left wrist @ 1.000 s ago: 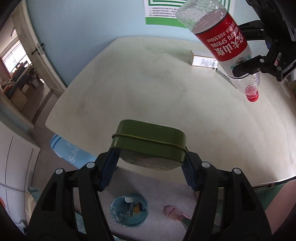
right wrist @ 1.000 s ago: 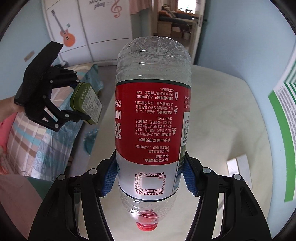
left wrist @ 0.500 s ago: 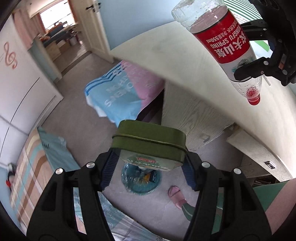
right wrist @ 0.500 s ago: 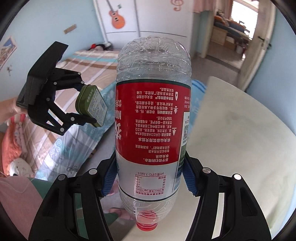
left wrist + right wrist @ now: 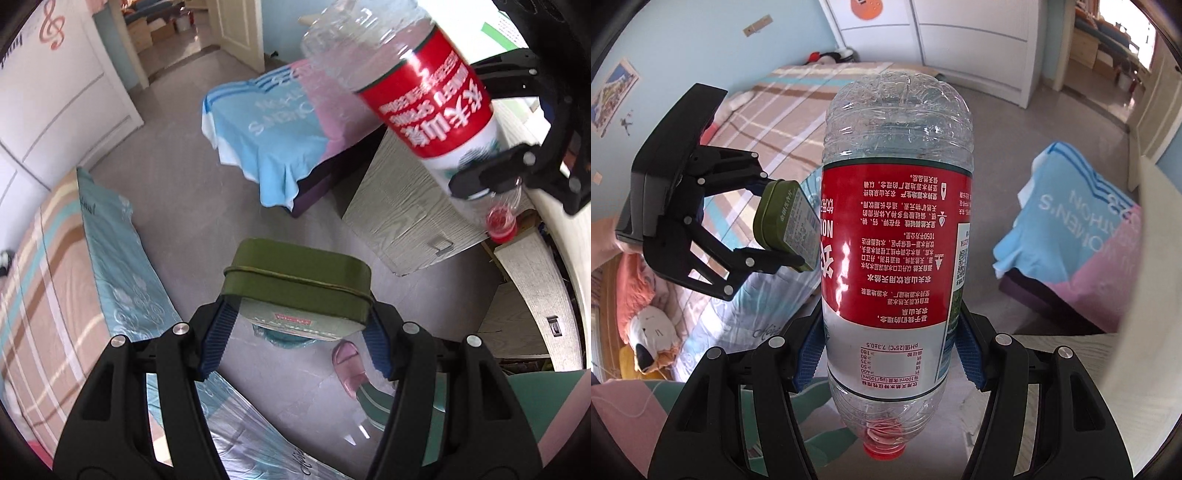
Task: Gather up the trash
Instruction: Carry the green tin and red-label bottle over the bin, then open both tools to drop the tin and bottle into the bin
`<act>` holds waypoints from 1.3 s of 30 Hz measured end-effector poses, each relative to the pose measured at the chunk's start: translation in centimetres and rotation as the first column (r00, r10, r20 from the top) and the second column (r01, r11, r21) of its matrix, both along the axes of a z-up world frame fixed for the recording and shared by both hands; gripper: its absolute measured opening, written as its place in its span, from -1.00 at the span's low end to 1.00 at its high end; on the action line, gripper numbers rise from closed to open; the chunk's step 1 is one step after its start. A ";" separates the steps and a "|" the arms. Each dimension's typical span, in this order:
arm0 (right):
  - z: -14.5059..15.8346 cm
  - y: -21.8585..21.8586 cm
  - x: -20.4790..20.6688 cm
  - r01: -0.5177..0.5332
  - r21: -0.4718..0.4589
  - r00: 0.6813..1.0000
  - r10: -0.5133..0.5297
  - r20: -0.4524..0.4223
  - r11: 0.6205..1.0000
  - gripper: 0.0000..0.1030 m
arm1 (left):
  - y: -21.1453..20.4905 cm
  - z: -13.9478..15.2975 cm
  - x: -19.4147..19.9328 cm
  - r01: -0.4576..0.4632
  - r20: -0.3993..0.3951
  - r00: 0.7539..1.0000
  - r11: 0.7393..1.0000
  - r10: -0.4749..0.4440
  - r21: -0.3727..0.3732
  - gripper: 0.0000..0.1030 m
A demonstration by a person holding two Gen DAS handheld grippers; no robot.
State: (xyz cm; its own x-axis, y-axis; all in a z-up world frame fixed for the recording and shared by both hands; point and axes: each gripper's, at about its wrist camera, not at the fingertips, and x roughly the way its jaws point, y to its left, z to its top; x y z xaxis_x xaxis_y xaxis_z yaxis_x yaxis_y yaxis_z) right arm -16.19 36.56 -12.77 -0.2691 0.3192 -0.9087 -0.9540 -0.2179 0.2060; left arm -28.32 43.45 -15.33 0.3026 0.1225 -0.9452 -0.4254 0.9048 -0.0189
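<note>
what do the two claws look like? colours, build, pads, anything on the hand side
Both match: the left claw and right claw are matte black plastic linkage frames with silver screw heads at the pivots and ribbed blue pads inside the fingers. No cables or markings visible. A bare hand shows behind the left one; no sleeve seen.

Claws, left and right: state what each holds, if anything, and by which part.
Left claw grips the green tin by its short ends. Right claw grips the plastic bottle, cap down, across its lower label.

black jaws, blue pads (image 5: 218, 334) (silver screws).
</note>
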 end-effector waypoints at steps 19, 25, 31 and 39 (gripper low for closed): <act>-15.8 7.0 -2.9 0.077 -0.162 0.994 -0.088 -0.061 0.984 0.54 | 4.2 -13.8 -0.3 -0.069 -0.129 0.990 0.991 0.054 -0.116 0.30; -16.6 7.0 -2.5 0.098 -0.198 0.994 -0.106 -0.029 0.975 0.55 | 4.4 -14.2 -0.5 -0.079 -0.147 0.987 0.989 0.060 -0.128 0.59; -15.0 6.5 -0.8 0.114 -0.160 0.992 -0.120 -0.028 0.981 0.55 | 4.2 -13.3 -0.9 -0.075 -0.135 0.989 0.989 0.058 -0.125 0.59; -9.6 4.3 -0.6 0.092 -0.073 0.996 -0.091 0.016 0.993 0.55 | 3.4 -9.8 -0.7 -0.050 -0.094 0.995 0.995 0.041 -0.090 0.63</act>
